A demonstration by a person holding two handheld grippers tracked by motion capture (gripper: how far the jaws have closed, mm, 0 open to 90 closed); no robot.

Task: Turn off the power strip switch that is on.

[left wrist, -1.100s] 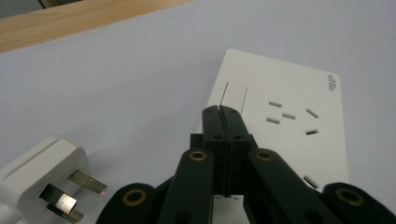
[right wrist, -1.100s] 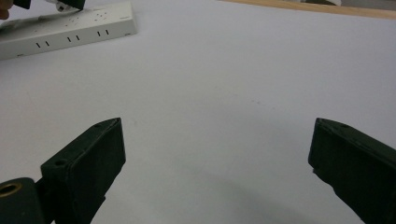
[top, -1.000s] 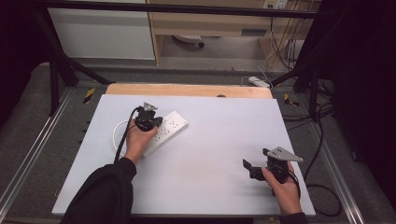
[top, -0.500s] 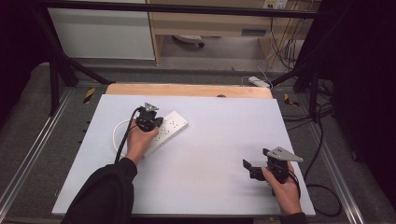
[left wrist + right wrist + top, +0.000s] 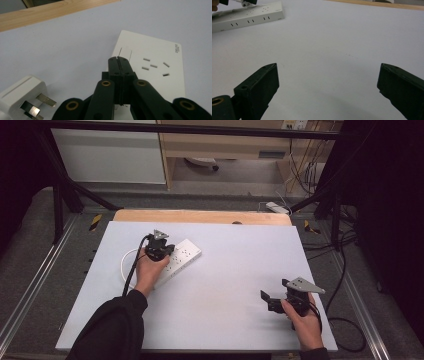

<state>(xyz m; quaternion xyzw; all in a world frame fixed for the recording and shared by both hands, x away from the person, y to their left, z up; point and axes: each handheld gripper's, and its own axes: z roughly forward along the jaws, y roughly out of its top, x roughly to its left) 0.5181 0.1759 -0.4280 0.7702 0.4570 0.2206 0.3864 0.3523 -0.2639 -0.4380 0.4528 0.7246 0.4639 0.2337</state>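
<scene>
Here your left gripper [image 5: 159, 251] hangs over the white power strip [image 5: 181, 258], which lies slantwise on the white table [image 5: 225, 270] in its far left part, in front of the wooden edge [image 5: 200, 216]. In the left gripper view the two black jaws stand pressed together with nothing between them, and their joined tip [image 5: 118, 60] points at the rocker switch [image 5: 125, 53] at the end of the strip's top face [image 5: 155, 67]; whether the tip touches the switch cannot be told. Just beyond the tip lies a group of socket slots [image 5: 153, 67], and near your left hand in that view rests the strip's white plug [image 5: 23, 93], prongs showing, beside the strip and apart from it. The white cord [image 5: 125, 265] curls on the table at the left of your left hand [image 5: 150, 272]. Your right gripper [image 5: 272, 300] sits well apart, near the right front corner of the table, its jaws spread wide over bare surface and clasping nothing; the strip [image 5: 249, 16] lies far off in the right gripper view.
</scene>
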